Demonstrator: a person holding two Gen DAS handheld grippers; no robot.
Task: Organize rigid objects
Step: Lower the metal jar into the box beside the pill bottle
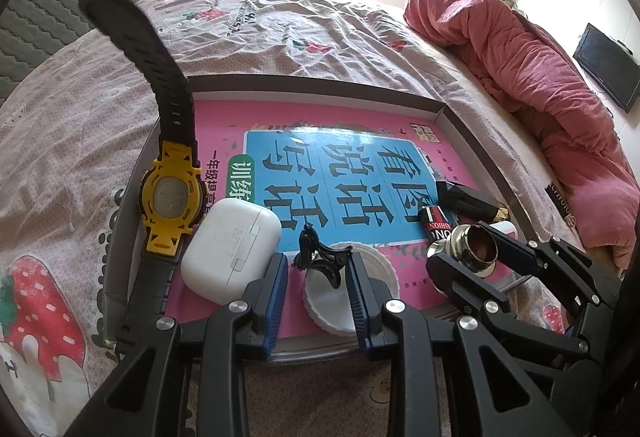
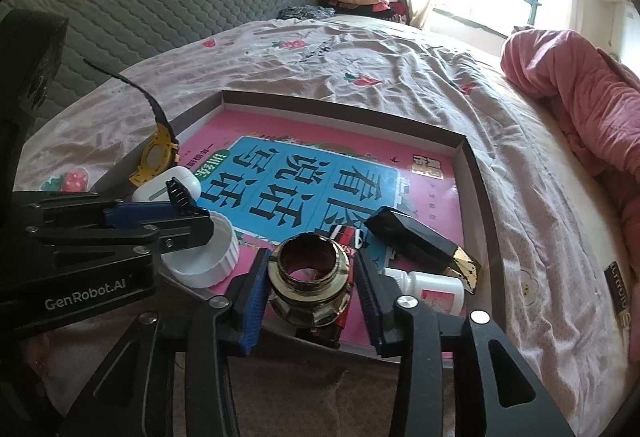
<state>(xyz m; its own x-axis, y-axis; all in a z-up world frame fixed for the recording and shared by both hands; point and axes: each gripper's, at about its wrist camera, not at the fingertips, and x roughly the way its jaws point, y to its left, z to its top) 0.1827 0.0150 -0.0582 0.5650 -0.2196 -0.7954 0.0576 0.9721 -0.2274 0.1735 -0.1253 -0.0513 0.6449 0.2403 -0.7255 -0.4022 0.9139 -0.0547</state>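
A shallow cardboard tray (image 1: 472, 141) lay on the bed (image 1: 280, 33), its floor covered by a pink and blue Chinese workbook (image 1: 344, 173).

Along the tray's left side a yellow-cased digital watch (image 1: 172, 197) lay with its black strap curling up over the rim, and a white earbud case (image 1: 232, 249) rested just beside it. The left gripper (image 1: 316, 277) hovered low over a white ribbed jar lid (image 1: 324, 301) at the near edge; its blue-padded fingers (image 1: 276, 301) stood parted, with a small black hair clip (image 1: 320, 257) between them. Whether the pads actually pressed on the clip could not be told.

Further right, the right gripper (image 2: 312, 277) had its fingers (image 2: 254, 301) spread around a brass threaded fitting (image 2: 310, 277), which stood upright; the left pad was touching or nearly touching it, while a gap showed at the right one. The fitting sat on a red and black battery (image 1: 438, 227). Just beyond lay a black wedge-shaped box with a gold tip (image 2: 424, 241), and a small white bottle (image 2: 432, 287) lay on its side near the tray's right corner.

A pink quilt (image 1: 520, 69) was bunched along the bed's far right.
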